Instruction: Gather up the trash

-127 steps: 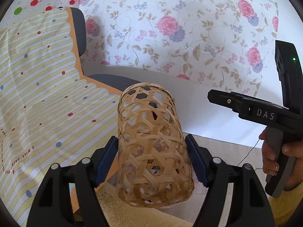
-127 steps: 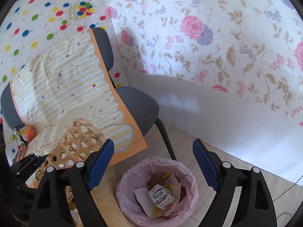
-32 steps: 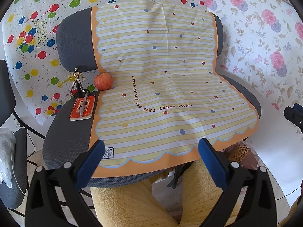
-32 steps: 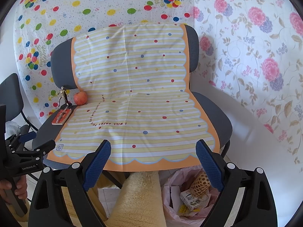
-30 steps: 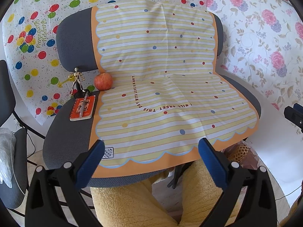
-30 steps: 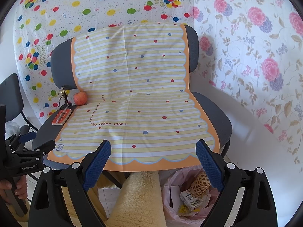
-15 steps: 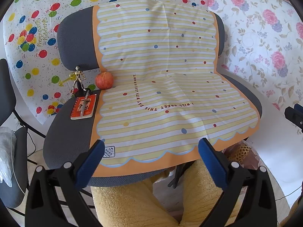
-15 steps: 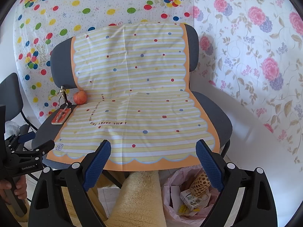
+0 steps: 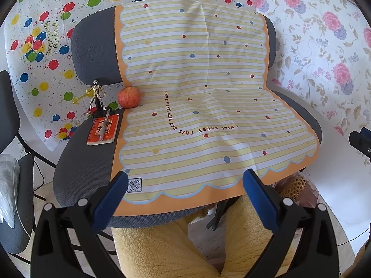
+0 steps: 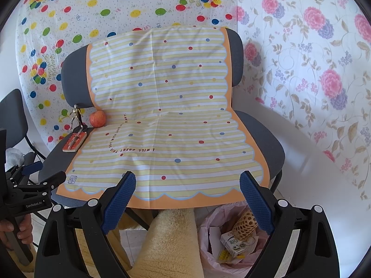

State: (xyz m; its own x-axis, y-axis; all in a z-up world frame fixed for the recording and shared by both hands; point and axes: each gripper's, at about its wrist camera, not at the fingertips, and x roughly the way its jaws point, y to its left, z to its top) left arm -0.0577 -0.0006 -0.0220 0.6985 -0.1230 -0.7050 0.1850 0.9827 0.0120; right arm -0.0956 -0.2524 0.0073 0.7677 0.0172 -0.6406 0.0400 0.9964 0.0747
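A lived-in room of a home: floral wallpaper (image 10: 313, 74) meets a balloon-printed "Happy Birthday" sheet (image 10: 116, 7) hung on the wall. A grey office chair (image 9: 88, 162) (draped with a striped dotted cloth (image 9: 204, 106)) carries an apple (image 9: 129, 97), a small figurine (image 9: 96, 95) and a spiral notebook (image 9: 103, 132). A pink-lined waste bin (image 10: 208, 231) stands on the tiled floor.

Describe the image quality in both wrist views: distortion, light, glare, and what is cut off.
Left wrist view: strong fisheye bending, dark corners; even daylight, the striped cloth is sharp, the left gripper open; the woven basket is mostly hidden. Right wrist view: same curvature, the floral wall washed pale, no hard glare; the trash bin is partly blocked by the open right gripper.
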